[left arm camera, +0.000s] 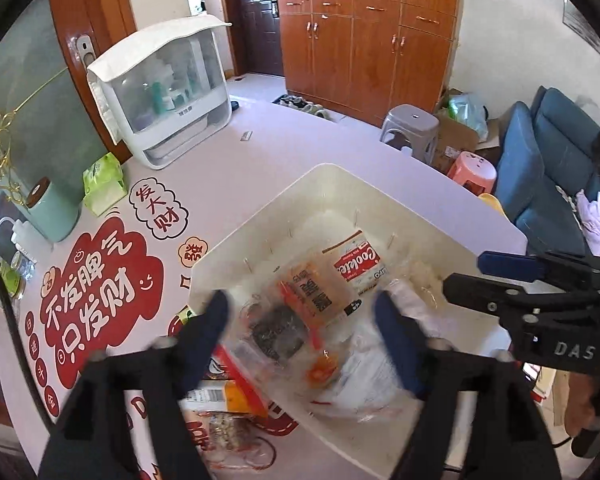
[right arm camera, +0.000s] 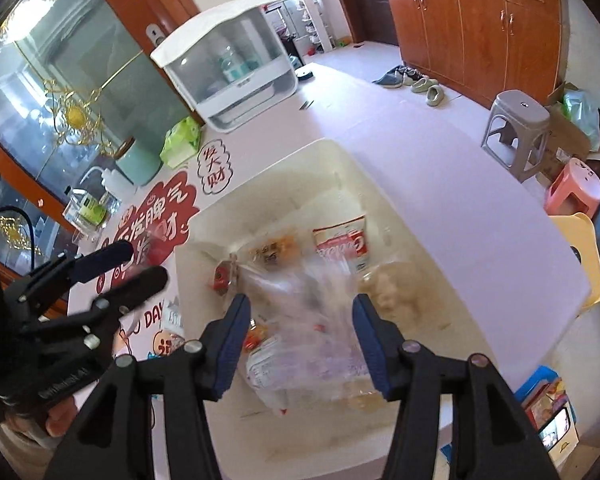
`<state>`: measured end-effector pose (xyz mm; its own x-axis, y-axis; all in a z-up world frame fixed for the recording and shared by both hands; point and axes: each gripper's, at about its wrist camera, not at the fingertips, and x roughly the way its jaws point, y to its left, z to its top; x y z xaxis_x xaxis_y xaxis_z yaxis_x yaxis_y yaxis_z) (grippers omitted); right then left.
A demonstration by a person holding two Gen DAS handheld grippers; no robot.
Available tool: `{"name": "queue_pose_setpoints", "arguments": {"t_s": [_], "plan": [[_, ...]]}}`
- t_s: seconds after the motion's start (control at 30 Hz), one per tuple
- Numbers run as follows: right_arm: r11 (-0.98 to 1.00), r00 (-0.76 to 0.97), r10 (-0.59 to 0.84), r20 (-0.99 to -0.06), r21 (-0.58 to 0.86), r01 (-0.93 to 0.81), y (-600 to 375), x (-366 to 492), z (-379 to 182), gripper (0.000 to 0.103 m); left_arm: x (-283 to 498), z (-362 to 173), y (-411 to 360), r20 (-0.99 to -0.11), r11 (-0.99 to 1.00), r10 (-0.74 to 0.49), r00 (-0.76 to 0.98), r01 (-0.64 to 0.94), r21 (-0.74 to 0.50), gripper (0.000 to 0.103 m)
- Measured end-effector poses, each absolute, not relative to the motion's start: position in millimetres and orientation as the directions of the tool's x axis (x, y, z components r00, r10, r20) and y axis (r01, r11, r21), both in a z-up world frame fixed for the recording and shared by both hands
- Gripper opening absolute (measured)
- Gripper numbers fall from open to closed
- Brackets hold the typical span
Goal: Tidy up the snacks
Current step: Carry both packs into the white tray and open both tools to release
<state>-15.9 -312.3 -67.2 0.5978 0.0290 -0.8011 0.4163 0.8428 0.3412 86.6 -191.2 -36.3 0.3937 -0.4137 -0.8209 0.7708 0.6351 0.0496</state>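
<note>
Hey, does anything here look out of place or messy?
Yes: a few snack packs lie outside the white bin, on the table by its near-left corner, while the others are heaped loosely inside. Nothing looks spilled or torn.

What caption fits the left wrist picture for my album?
Open left gripper over a white bin of snack packets, including a Cookies pack.
</note>
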Motion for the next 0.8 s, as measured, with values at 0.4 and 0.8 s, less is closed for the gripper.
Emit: {"name": "queue_pose_setpoints", "arguments": {"t_s": [0.4, 0.8], "plan": [[0.854, 0.597, 0.031, -0.802, 0.331, 0.401, -333, -27, -70, 0.058, 96, -46, -174, -0.847, 0.759, -0.336, 0.412, 0.651, 0.015, 0.085], [0.888, 0.57, 0.088, -0.817, 0.324, 0.327, -310, -15, -74, 0.058, 99, -49, -89, -0.865, 0.88, -0.224, 0.45, 0.476, 0.019, 0.085]]}}
